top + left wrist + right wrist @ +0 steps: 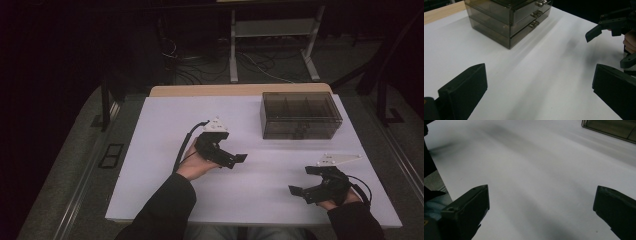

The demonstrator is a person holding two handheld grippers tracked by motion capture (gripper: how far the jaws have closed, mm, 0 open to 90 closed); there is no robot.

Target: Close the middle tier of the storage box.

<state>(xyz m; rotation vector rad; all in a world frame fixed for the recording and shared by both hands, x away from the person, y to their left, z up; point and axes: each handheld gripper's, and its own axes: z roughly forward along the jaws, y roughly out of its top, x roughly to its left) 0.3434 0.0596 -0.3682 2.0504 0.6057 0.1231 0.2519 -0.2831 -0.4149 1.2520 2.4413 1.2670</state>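
Your left claw (235,159) hovers low over the middle of the white worktop (165,130), its jaws spread wide and holding nothing, angled toward the far right, which probably readies it for a reach to the drawers. Further right and further back stands the smoked translucent drawer box (301,116), square to the worktop's far edge and well apart from both claws; in the left gripper view the drawer box (506,22) shows 3 stacked drawers, each shut flush, each with a small metal pull on its front face turned toward you. Nearest the right edge, your right claw (306,180) also gapes wide and empty, pointing leftward across the bare worktop, likely parked clear so the other hand has room.
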